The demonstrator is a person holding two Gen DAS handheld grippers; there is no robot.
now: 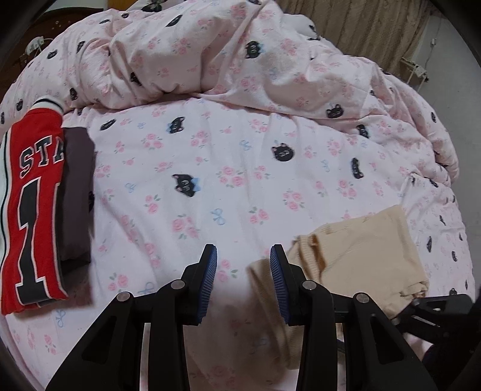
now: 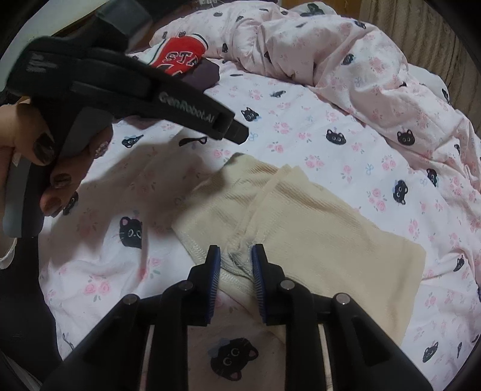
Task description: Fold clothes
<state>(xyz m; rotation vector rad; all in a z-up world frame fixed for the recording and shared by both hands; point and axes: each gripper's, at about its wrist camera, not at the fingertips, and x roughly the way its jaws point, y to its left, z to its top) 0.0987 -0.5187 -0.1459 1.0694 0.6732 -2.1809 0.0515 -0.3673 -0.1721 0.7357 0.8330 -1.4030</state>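
A cream ribbed garment (image 2: 315,234) lies partly folded on the pink cat-print bed sheet (image 2: 345,144). My right gripper (image 2: 236,251) is down at its near hem, shut on a bunched bit of that fabric between the blue pads. In the left wrist view the same cream garment (image 1: 360,249) lies at the lower right. My left gripper (image 1: 243,255) hovers open over bare sheet just left of it, holding nothing. A hand (image 2: 45,150) carries that left gripper at the upper left of the right wrist view.
A folded red jersey (image 1: 33,195) lies on a folded dark grey garment (image 1: 75,195) at the bed's left side. A rumpled duvet (image 1: 210,45) in the same print is heaped across the far half. A beige curtain (image 1: 360,24) hangs behind.
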